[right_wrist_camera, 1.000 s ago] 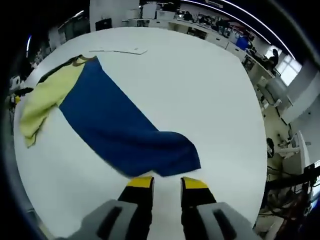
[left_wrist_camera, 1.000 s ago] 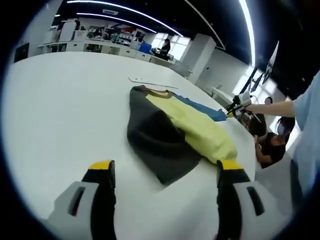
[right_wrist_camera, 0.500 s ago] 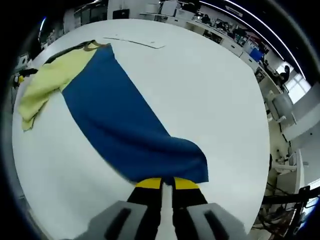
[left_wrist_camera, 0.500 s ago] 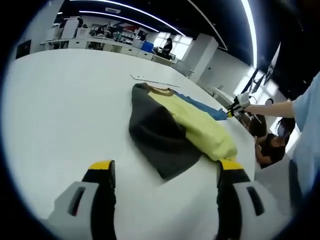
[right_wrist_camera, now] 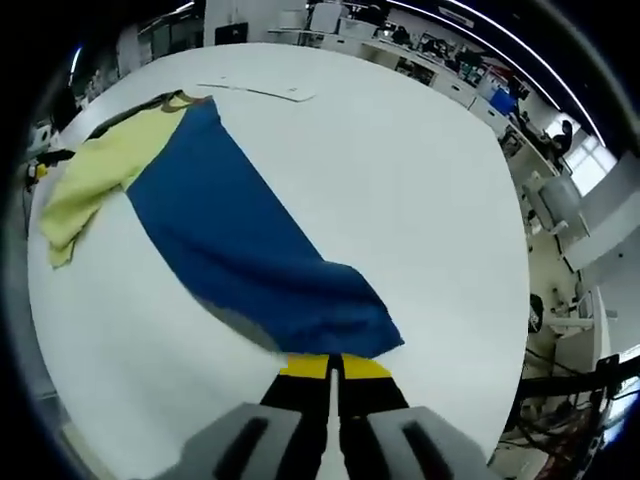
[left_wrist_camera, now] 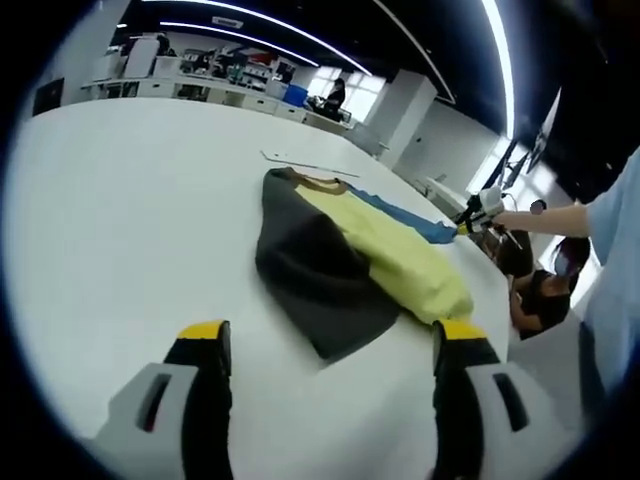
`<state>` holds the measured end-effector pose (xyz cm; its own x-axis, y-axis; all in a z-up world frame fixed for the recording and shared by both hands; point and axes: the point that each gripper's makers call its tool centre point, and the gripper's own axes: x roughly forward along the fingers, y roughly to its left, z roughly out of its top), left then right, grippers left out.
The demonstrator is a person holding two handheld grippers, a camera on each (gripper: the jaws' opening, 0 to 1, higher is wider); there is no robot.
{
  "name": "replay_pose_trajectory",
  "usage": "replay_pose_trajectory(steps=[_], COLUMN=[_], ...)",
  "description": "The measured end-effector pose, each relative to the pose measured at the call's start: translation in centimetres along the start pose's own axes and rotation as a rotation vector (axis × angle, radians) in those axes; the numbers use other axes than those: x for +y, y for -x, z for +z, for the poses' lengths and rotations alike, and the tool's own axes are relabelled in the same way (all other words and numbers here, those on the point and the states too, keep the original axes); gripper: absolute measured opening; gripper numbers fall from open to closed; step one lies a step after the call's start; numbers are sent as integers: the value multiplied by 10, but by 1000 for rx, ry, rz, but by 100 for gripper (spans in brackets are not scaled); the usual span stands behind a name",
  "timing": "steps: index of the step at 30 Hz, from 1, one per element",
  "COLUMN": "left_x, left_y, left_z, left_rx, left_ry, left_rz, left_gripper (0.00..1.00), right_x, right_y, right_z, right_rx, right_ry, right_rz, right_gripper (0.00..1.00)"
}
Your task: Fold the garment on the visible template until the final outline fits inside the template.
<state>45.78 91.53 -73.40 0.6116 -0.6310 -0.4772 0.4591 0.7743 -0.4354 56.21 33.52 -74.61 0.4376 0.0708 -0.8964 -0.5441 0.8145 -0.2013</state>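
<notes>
Right gripper view: the right gripper (right_wrist_camera: 334, 366) has its yellow-tipped jaws pressed together on the near edge of the garment's (right_wrist_camera: 240, 240) blue panel, right at the hem. The blue cloth runs away from the jaws up and left across the white table (right_wrist_camera: 400, 180). A yellow panel lies along its left side, next to the table's left edge. A thin white strip (right_wrist_camera: 262, 91) lies flat on the table beyond the collar, apart from the cloth. To the right of the blue panel the tabletop is bare out to its rim. A pale underside of cloth shows at the lower left of the pinched hem.

Left gripper view: the left gripper (left_wrist_camera: 330, 345) hangs above the table (left_wrist_camera: 120, 200) with its jaws spread wide, holding nothing and touching nothing. The garment (left_wrist_camera: 340, 255) lies ahead of it, well apart from the tips: a dark grey panel nearest, yellow in the middle, blue at the far side. At the far right, the right gripper (left_wrist_camera: 478, 207), on a person's outstretched arm (left_wrist_camera: 545, 215), meets the tip of the blue panel. Broad bare tabletop lies left of the garment. Seated people are past the table's right edge.
</notes>
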Motion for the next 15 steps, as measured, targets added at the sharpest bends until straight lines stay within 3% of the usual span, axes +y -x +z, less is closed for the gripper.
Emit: replay_pose_trajectory(steps=[6, 15], left_x=[-2, -2], left_y=[-1, -3], left_z=[-1, -4], left_rx=[-1, -1], left_ry=[3, 10], left_rz=[-4, -5], left_gripper=[80, 80], right_x=[5, 14], right_y=[18, 19], right_z=[-11, -19], right_rx=[23, 64], right_ry=[-10, -19], right_rz=[-14, 7], right_gripper=[0, 0])
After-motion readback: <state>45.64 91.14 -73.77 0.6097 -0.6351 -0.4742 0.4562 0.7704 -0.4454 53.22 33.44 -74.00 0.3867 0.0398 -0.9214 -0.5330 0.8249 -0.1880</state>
